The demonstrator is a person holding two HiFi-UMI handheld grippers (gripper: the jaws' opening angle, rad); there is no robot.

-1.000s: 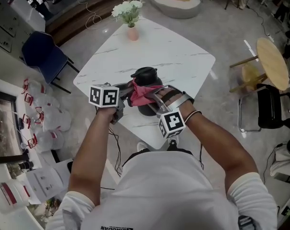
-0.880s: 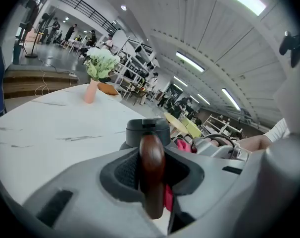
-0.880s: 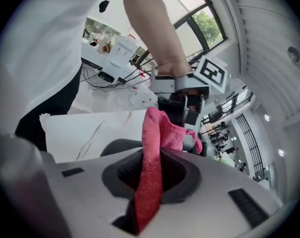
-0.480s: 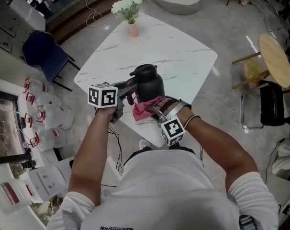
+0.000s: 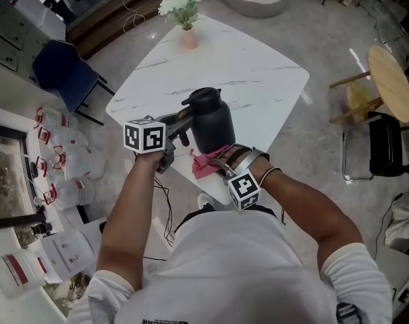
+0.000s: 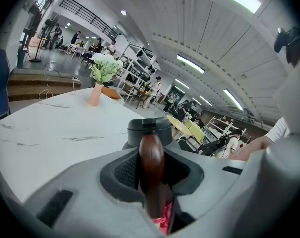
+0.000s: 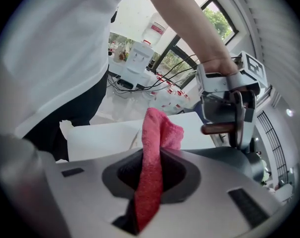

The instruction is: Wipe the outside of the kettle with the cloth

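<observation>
Currently: black kettle [image 5: 211, 117] stands upright, handle [image 6: 151, 167] toward you | your left gripper [image 5: 177, 128] clamps that brown handle | your right gripper [image 5: 216, 162] pinches pink cloth [image 5: 204, 166].

Kettle [image 5: 211, 120] on table [image 5: 258, 66] toward near edge, left gripper [image 5: 177, 132] clamped on handle [image 6: 151, 157] at kettle's left, cloth [image 5: 203, 166] in right gripper [image 5: 216, 164] at kettle's near base, flower vase [image 5: 189, 38] at far corner, chair [image 5: 63, 73] left of table, round stool [image 5: 390, 83] right.
</observation>
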